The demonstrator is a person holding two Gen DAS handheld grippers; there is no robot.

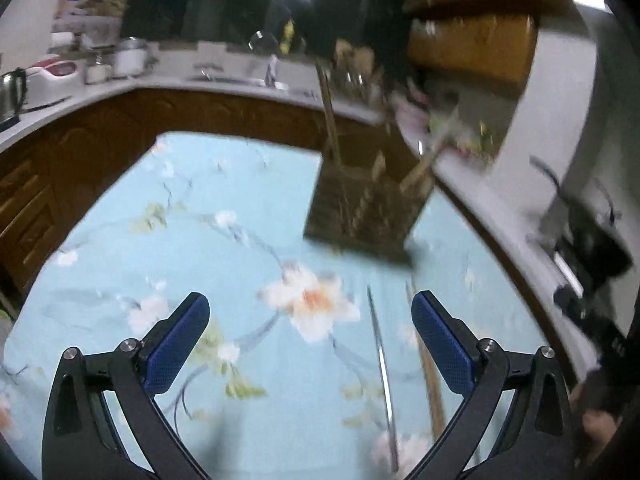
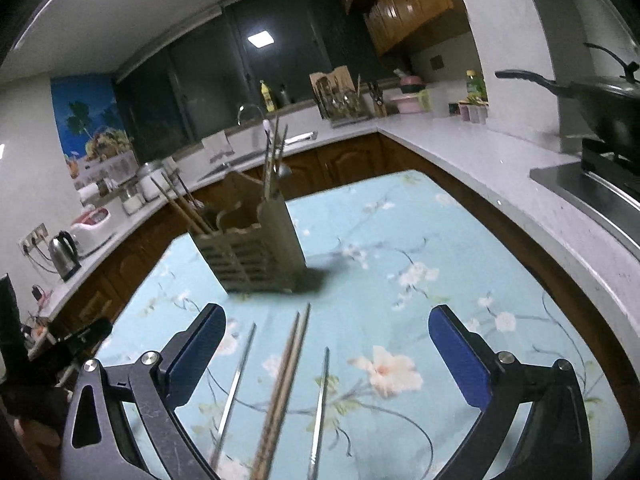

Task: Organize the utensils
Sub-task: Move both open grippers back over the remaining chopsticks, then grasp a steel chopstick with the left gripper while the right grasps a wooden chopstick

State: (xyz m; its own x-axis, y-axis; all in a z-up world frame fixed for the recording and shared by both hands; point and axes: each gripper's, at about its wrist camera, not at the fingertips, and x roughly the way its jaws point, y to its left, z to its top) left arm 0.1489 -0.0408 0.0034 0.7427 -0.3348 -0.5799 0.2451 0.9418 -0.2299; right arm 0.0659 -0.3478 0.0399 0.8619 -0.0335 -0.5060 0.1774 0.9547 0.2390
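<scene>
A wooden slatted utensil holder (image 2: 256, 248) stands on the floral blue tablecloth (image 2: 400, 248), with wooden and metal chopsticks standing in it. In the left wrist view the holder (image 1: 364, 216) is blurred, ahead and to the right. On the cloth in front of the holder lie a pair of wooden chopsticks (image 2: 284, 384) and two metal chopsticks (image 2: 236, 384) (image 2: 322, 400). My right gripper (image 2: 326, 344) is open and empty above them. My left gripper (image 1: 310, 332) is open and empty; a metal chopstick (image 1: 382, 368) and a wooden one (image 1: 434, 392) lie near its right finger.
A grey kitchen counter (image 2: 480, 148) with wooden cabinets wraps around the table. A kettle (image 2: 64, 256) and jars stand at the left, a sink (image 2: 256, 148) at the back, a black pan (image 2: 600, 96) on the stove at the right.
</scene>
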